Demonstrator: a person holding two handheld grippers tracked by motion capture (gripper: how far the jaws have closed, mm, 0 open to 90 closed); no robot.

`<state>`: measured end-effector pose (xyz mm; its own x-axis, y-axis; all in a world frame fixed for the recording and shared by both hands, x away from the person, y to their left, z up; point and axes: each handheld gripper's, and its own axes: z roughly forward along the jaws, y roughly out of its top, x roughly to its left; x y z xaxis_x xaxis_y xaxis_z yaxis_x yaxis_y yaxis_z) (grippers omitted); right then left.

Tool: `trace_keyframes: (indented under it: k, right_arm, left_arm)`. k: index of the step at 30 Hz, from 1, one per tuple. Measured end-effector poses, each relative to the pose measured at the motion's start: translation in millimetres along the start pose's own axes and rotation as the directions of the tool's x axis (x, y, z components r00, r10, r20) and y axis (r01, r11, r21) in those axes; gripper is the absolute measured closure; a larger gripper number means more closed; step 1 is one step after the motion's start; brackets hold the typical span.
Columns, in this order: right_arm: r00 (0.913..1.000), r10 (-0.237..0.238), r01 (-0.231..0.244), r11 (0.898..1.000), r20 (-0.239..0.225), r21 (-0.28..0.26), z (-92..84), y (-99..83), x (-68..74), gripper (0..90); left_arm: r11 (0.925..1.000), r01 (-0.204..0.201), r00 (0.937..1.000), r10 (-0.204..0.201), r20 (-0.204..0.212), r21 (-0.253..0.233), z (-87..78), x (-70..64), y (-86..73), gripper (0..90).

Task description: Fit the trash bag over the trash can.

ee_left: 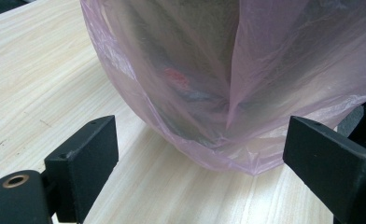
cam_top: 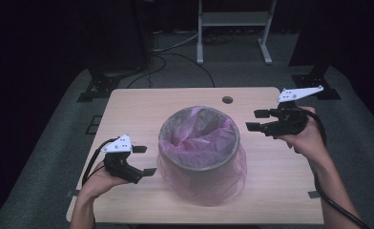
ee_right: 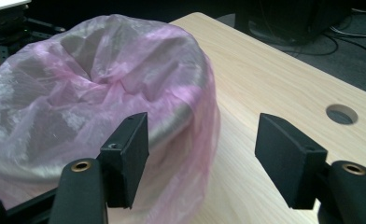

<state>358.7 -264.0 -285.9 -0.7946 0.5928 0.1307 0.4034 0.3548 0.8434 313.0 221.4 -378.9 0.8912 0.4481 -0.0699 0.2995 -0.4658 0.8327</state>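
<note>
Pink plastic: we see a thin pink bag (cam_top: pixel 202 183) lining a grey round bin (cam_top: pixel 199 162), its top folded over the rim and hanging loose down the outside to the tabletop.
Bin position: we place it upright near the middle of the light wood table (cam_top: pixel 275 181), slightly toward the near edge.
Bag inside: crumpled into the opening, pink folds bunched toward the centre in the right gripper view (ee_right: pixel 102 74).
Left gripper: we see the left gripper (cam_top: pixel 143 160) low at the bin's left side, jaws spread wide, holding nothing, just beside the bag.
Left gripper view: the bag's lower bulge (ee_left: pixel 228 93) sits between and beyond the two jaws, skirt edge resting on the wood; a red patch shows through the plastic, too blurred to identify.
Right gripper: we see the right gripper (cam_top: pixel 256 120) raised at the bin's right, near the rim, jaws apart and empty, not touching the bag.
Table hole: a small round hole (cam_top: pixel 227 100) near the far edge, behind the bin.
Hands: left hand (cam_top: pixel 97 183) and right hand (cam_top: pixel 306 138) grip the tools.
</note>
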Motion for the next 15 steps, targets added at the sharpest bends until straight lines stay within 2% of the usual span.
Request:
trace_keyframes:
  k: [2, 8, 12, 15]
  right_arm:
    - [0.9998, 0.016, -0.016, 1.0, 0.009, -0.003, -3.6, -5.6, -3.0, 34.1]
    - [0.9985, 0.05, -0.05, 0.999, 0.02, -0.01, -9.4, -27.0, -9.6, 33.9]
    - [0.9973, 0.07, -0.07, 0.997, 0.019, -0.017, -10.0, -40.1, -11.9, 33.6]
    - [0.9965, 0.081, -0.081, 0.997, 0.02, -0.018, -10.0, -49.3, -12.6, 33.4]
  left_arm:
    - [1.0, 0.009, 1.0, -0.009, -0.004, 0.001, 0.0, 0.2, -0.5, 9.2]
    - [0.9999, -0.001, 0.9999, 0.001, -0.011, 0.016, -2.4, -0.8, -1.6, 9.2]
    - [0.9999, 0.006, 0.9999, -0.006, -0.016, 0.014, -4.1, -0.5, -6.5, 9.2]
    - [0.9995, 0.026, 0.9993, -0.026, -0.028, 0.015, -5.1, 1.7, -12.2, 9.2]
